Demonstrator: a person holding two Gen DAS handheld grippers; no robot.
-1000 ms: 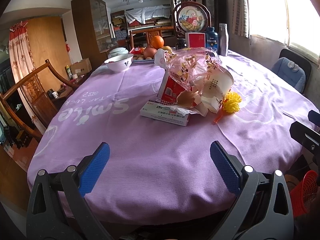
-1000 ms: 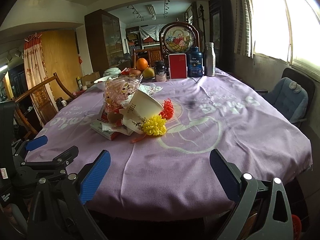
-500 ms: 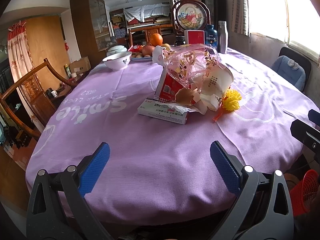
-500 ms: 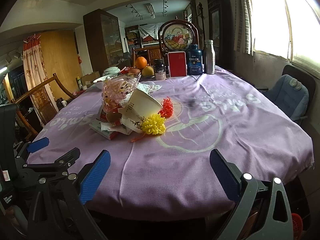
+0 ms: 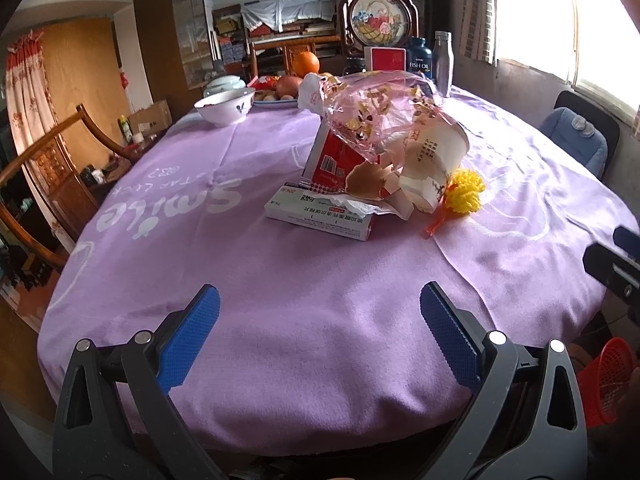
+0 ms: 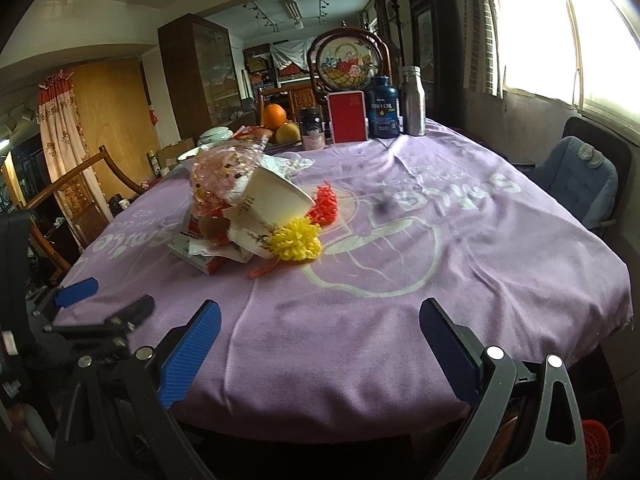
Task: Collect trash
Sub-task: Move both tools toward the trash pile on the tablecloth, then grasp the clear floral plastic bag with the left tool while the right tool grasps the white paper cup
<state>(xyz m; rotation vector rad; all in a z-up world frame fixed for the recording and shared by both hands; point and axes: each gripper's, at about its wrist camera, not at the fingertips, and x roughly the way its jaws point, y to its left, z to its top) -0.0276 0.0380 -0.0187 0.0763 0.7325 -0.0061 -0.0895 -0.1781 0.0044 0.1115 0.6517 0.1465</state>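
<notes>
A heap of trash lies mid-table on the purple cloth [image 5: 280, 300]: a flat white medicine box [image 5: 320, 218], a red carton [image 5: 336, 162], crumpled clear wrap with gold print [image 5: 380, 116], a torn paper cup [image 5: 434, 152] and a yellow pompom [image 5: 464, 196]. The right wrist view shows the same cup [image 6: 276, 200], the yellow pompom [image 6: 296, 244] and a red pompom [image 6: 326, 204]. My left gripper [image 5: 318, 332] is open above the near table edge, well short of the heap. My right gripper [image 6: 318, 342] is open too, empty, near the front edge.
At the far side stand a white bowl [image 5: 226, 106], a fruit plate with an orange [image 5: 306, 63], a red box [image 6: 347, 117], a fish oil bottle [image 6: 383, 108] and a metal bottle [image 6: 413, 101]. A red basket [image 5: 610, 380] sits low right. Wooden chair [image 5: 44, 168] left, blue-cushioned chair [image 6: 576, 180] right.
Both grippers have drifted slightly forward toward the heap; the trash looks a little nearer. Both stay open and nothing on the table has moved.
</notes>
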